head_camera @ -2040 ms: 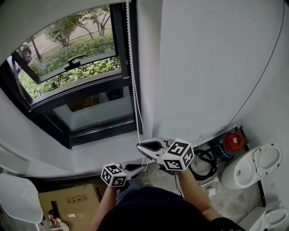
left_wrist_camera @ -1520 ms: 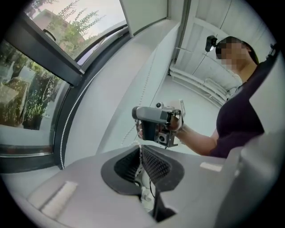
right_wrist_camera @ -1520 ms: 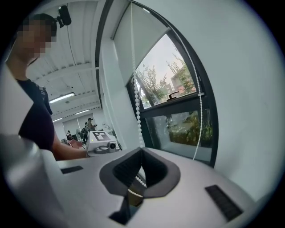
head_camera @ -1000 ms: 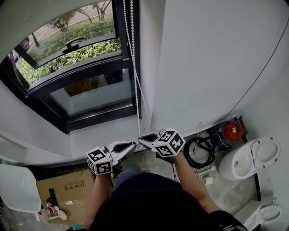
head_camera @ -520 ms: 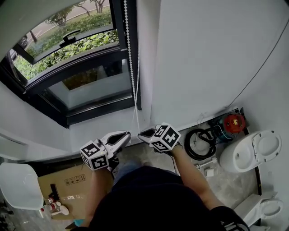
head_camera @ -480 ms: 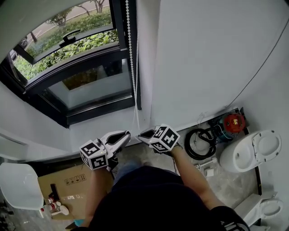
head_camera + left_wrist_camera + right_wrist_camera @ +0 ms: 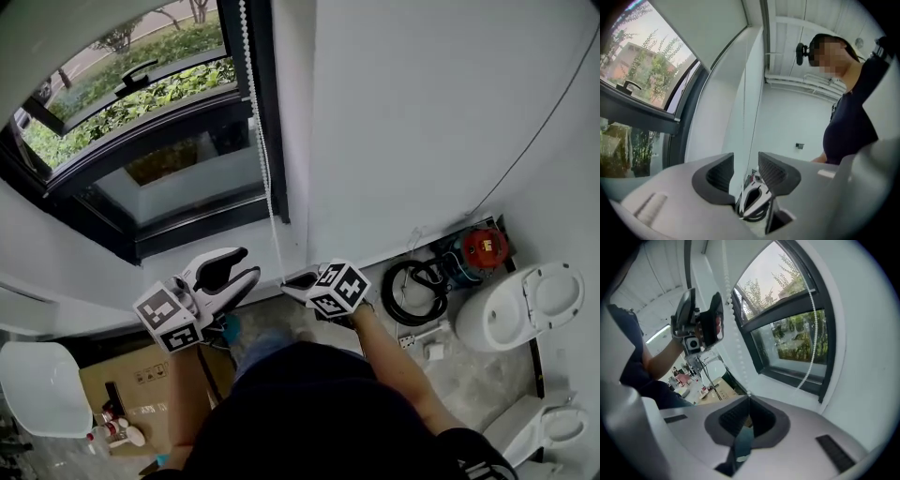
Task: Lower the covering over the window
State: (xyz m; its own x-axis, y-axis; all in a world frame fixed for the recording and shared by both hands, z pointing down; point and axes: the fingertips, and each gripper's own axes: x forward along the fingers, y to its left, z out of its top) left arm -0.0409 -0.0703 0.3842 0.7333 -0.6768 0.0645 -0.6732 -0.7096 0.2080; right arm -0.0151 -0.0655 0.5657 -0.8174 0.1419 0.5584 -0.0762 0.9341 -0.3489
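A white bead chain (image 7: 261, 159) hangs down the right side of the dark-framed window (image 7: 141, 122). My right gripper (image 7: 284, 279) is shut on the chain's low end, and the beads rise straight from its closed tips (image 7: 749, 397). A second strand of the chain (image 7: 812, 338) loops by the window frame. My left gripper (image 7: 248, 262) is left of the chain; its jaws have just been opening and stand apart with nothing pressed between the pads (image 7: 746, 161). A pale roller blind (image 7: 705, 28) covers the upper part of the window.
A white toilet (image 7: 514, 319), a coiled black hose (image 7: 412, 286) and a red device (image 7: 485, 246) sit on the floor to the right. A cardboard box (image 7: 131, 389) and a white seat (image 7: 37, 398) are at lower left. White wall runs right of the window.
The left gripper has opened, let go near the chain and moved left and up. The right gripper stays shut on the chain and has sunk slightly.
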